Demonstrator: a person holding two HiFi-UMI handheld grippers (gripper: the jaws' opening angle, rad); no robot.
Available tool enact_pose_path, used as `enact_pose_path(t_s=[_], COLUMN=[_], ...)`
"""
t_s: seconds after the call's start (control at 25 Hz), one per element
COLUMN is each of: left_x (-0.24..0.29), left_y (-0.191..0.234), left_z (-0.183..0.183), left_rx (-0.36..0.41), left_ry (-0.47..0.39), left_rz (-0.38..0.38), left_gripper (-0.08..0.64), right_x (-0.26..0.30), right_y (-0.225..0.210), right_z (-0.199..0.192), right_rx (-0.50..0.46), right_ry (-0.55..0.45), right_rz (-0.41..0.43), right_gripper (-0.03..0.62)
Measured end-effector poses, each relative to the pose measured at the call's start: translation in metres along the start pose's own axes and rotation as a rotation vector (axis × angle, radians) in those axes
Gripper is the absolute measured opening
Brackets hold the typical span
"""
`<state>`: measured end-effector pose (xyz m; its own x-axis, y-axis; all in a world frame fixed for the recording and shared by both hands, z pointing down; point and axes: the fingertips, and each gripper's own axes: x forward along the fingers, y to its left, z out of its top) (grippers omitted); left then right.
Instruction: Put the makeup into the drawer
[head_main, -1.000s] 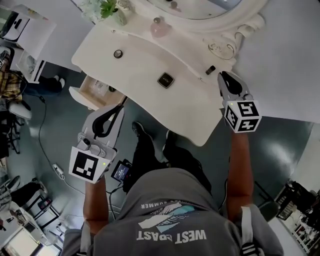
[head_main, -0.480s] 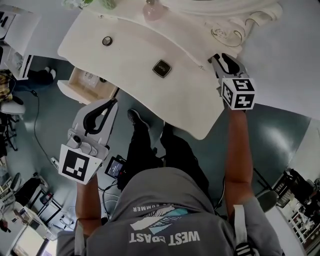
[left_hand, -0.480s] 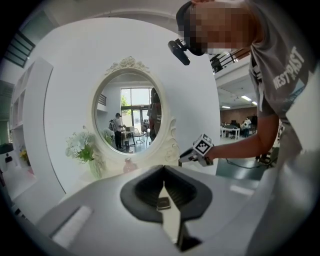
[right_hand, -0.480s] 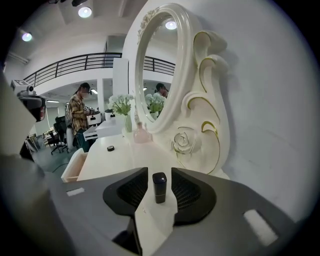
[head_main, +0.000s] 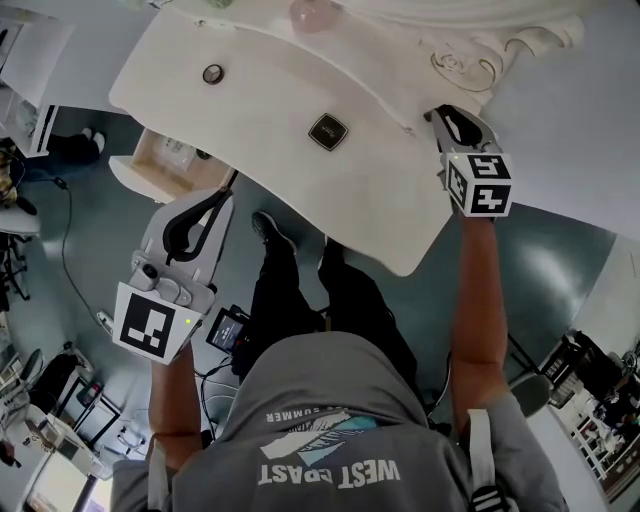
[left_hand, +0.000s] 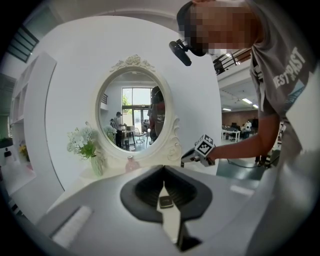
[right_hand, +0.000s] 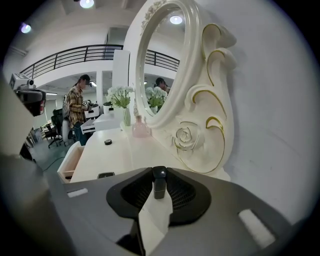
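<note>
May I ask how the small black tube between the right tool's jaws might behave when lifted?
The black tube looks rigid and small, so probably light. Standing upright, narrow and smooth, it may tip or slip while the jaws of the right tool are closing on it.

The head camera is looking steeply down on the dressing table (head_main: 270, 100) in the upper frame. The camera on the left gripper (head_main: 226, 187) is facing the mirror (left_hand: 132, 117) from farther back. The one on the right gripper (head_main: 437, 113) is looking along the table, close beside the mirror. All three are catching the square compact (head_main: 328, 131).
</note>
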<state>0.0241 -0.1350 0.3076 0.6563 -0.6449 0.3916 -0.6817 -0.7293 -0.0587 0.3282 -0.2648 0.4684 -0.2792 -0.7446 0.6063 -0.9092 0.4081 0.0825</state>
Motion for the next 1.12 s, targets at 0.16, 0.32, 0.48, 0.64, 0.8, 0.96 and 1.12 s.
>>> enact_pose_path(t_s=[0.16,0.32,0.48,0.64,0.8,0.96,1.12], left_x=[-0.007,-0.016,-0.032,-0.049,-0.071,-0.095,-0.120], left_y=[0.011,0.025,0.042,0.064,0.088,0.108,0.127], left_z=[-0.004,-0.010,-0.017,-0.021,-0.036,-0.054,-0.075], left_rx=[-0.008,-0.024,-0.044,-0.061,-0.092,-0.125,-0.149], left_ry=[-0.004,-0.012,-0.020,-0.068,-0.086,-0.091,-0.092], left_rz=[0.017,0.046,0.085,0.137,0.194,0.255,0.303], left_gripper=[0.002,0.002,0.002,0.002,0.002,0.002,0.002], right_x=[-0.004,-0.005,-0.002,0.003,0.015,0.028,0.042], right_y=[0.011,0.028,0.050,0.081,0.124,0.172,0.226], right_z=[0.014,0.029,0.043,0.061,0.078,0.092,0.101], right_rx=[-0.007,-0.017,-0.028,-0.050,-0.081,-0.119,-0.169], right_ry=[-0.020,-0.031,-0.038,-0.048,-0.054,-0.053,-0.046], right_rz=[0.010,0.031,0.053,0.091,0.149,0.217,0.289], right_gripper=[0.091,0.091,0.091,0.092,0.092,0.091,0.092])
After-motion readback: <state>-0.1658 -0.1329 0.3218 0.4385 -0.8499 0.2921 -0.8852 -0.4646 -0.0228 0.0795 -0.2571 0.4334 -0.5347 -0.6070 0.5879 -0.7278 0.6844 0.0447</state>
